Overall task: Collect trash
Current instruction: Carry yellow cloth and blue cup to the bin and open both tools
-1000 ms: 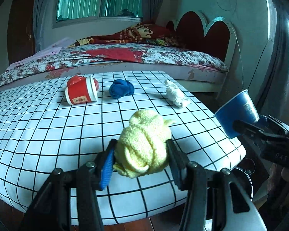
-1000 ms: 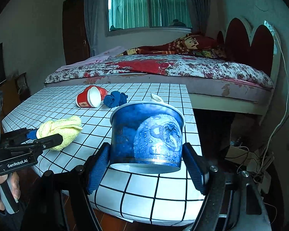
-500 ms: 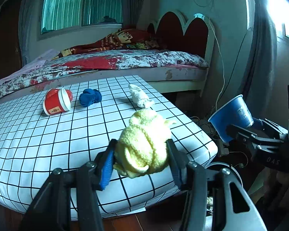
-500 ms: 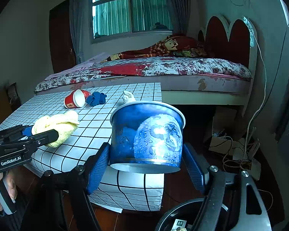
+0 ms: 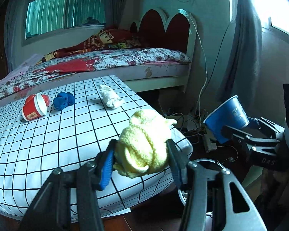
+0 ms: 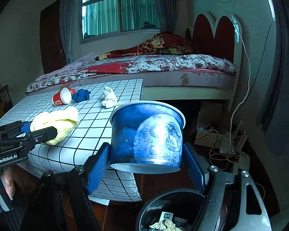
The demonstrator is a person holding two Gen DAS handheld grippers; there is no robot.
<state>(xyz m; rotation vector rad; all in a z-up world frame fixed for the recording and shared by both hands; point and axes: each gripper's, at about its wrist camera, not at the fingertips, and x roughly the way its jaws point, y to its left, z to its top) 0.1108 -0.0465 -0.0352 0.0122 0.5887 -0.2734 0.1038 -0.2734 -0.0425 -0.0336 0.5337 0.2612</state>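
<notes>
My left gripper (image 5: pixel 142 159) is shut on a crumpled yellow cloth (image 5: pixel 144 144), held over the right edge of the grid-patterned table (image 5: pixel 48 134); both show in the right wrist view, gripper (image 6: pixel 34 129) and cloth (image 6: pixel 55 121). My right gripper (image 6: pixel 146 163) is shut on a blue paper cup (image 6: pixel 146 134), held beyond the table edge above a round black trash bin (image 6: pixel 163 211) with scraps inside. In the left wrist view the cup (image 5: pixel 225 119) is at the right. On the table lie a red cup (image 5: pixel 35 107) on its side, a blue wad (image 5: pixel 64 100) and a white wad (image 5: pixel 110 98).
A bed (image 5: pixel 106 65) with a floral cover and red headboard (image 5: pixel 163 30) stands behind the table. Cables and a box (image 6: pixel 212 134) lie on the floor by the wall. A curtain (image 5: pixel 246 38) hangs at the right.
Both grippers have moved right, off the table edge, carrying the yellow cloth and the blue cup. The trash bin has come into view below the right gripper.
</notes>
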